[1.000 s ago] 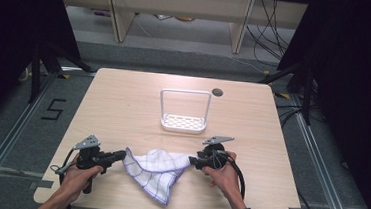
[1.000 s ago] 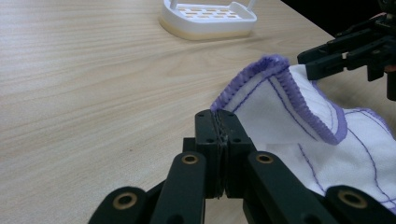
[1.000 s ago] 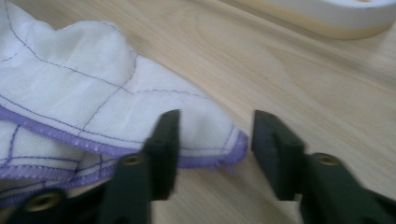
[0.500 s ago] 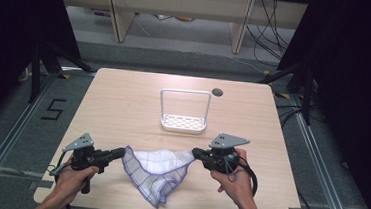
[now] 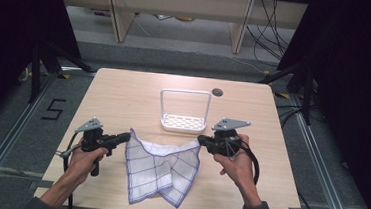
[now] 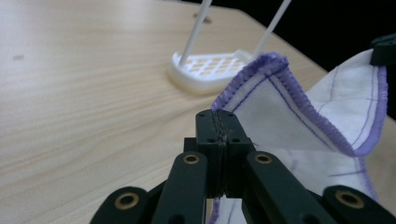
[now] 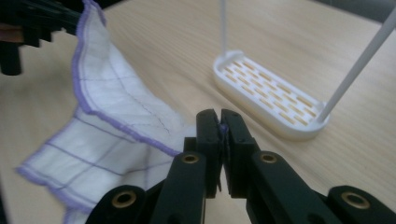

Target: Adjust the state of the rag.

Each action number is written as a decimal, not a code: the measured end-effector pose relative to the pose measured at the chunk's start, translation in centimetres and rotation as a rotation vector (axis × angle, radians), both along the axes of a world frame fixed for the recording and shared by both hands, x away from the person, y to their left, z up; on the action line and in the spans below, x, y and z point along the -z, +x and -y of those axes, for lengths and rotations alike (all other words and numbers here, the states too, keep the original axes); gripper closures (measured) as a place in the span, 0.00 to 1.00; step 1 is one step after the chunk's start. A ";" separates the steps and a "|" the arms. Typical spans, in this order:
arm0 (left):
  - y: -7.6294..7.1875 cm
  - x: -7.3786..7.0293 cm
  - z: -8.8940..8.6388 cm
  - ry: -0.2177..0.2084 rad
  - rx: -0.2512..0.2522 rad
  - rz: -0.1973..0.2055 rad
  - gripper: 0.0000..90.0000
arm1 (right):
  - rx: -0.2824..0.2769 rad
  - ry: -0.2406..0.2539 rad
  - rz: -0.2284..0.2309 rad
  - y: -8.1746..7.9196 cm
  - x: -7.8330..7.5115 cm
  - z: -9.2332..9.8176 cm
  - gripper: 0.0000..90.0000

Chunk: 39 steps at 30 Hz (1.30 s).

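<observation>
Holding the cloth (image 5: 161,168) by two corners is the step in hand, and doing it well looks to depend on even tension. The left gripper (image 5: 120,139) has its fingers pinched tight on one purple-hemmed corner, and the right gripper (image 5: 202,140) has its fingers clamped on the opposite corner; both grips show seam caught between the pads. The cloth hangs between them on the near side of the white rack (image 5: 184,115), its top edge sagging and its lower part folded on the tabletop (image 5: 124,94). To spread it cleanly, I judge the hands should draw apart level until the top hem runs straight, keeping clear of the white rack just beyond. Pulling unevenly risks slipping a corner out, since each grip holds only a thin bite of hem.
</observation>
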<state>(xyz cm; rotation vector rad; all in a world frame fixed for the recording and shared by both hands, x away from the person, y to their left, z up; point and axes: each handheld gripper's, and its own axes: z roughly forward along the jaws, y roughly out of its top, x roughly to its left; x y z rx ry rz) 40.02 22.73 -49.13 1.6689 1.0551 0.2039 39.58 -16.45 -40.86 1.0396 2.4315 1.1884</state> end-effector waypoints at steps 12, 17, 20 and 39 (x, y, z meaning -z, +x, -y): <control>2.2 2.4 1.1 0.094 0.000 -0.028 0.96 | 0.092 -0.127 -0.055 4.8 5.5 -1.7 0.96; 2.0 2.2 0.6 0.078 -0.013 -0.048 0.80 | 0.117 -0.167 -0.075 4.6 5.9 -2.3 0.79; 1.3 1.4 -0.4 0.078 -0.054 -0.050 0.63 | 0.143 -0.206 -0.019 4.0 5.3 -2.0 0.64; -9.7 0.2 0.6 0.085 0.068 -0.074 0.48 | -0.005 -0.038 -0.107 -8.3 4.3 -0.3 0.51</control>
